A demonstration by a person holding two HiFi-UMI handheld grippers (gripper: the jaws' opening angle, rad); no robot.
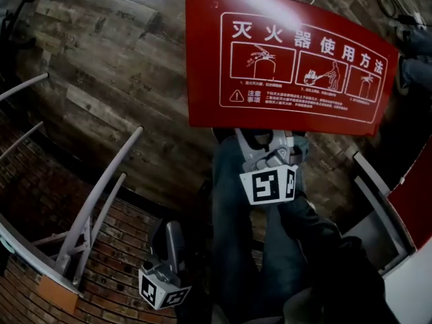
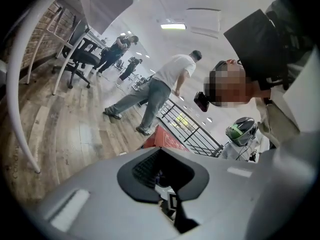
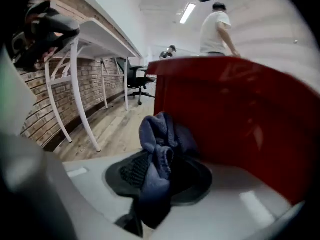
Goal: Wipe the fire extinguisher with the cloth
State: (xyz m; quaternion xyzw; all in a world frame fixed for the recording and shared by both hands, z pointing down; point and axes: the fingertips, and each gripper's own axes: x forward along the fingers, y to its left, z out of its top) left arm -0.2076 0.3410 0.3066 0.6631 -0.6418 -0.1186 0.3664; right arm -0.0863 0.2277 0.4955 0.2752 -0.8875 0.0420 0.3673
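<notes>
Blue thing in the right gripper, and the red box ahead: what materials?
Cloth: soft blue fabric, terry-like, judging by nap and folds. Red box: rigid, glossy sheet, probably painted metal or plastic; it shows sheen and white printed instructions.

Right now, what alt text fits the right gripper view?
A blue cloth is clamped between the jaws of the right gripper, close before a red box. Left, white table legs stand along a brick wall; a person in a white shirt stands behind the box.
</notes>
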